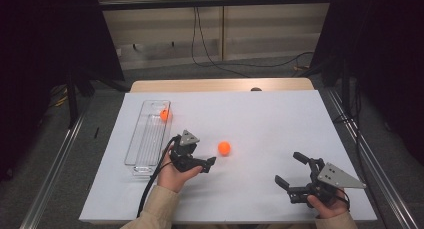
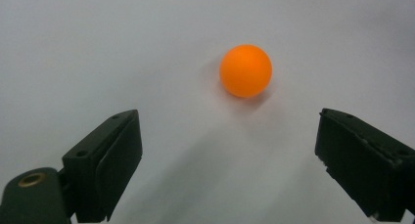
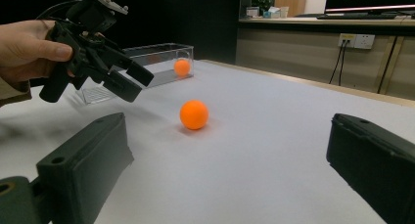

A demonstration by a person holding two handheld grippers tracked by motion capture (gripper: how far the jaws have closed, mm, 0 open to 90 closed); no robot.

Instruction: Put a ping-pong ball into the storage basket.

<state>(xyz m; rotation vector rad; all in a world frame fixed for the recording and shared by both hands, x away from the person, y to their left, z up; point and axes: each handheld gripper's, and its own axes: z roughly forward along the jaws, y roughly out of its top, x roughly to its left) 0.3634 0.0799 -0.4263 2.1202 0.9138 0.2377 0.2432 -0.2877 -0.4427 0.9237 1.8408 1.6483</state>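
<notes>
An orange ball (image 1: 224,148) (image 2: 245,70) (image 3: 194,114) lies loose on the white table (image 1: 270,119), near its middle. My left gripper (image 1: 205,161) (image 2: 227,121) hovers just left of the ball and points at it. Its jaws stand wide apart with nothing between them, the ball a short way beyond the tips. From the right gripper view, the left gripper (image 3: 129,77) is seen held in a hand above the table. Near the front right edge my right gripper (image 1: 288,168) (image 3: 227,123) is open and empty, aimed toward the ball from farther off.
A clear plastic tray (image 1: 147,139) (image 3: 156,53) lies lengthwise at the table's left, with a second orange ball (image 1: 164,114) (image 3: 182,67) at its far end. Cables trail on the floor beyond the table.
</notes>
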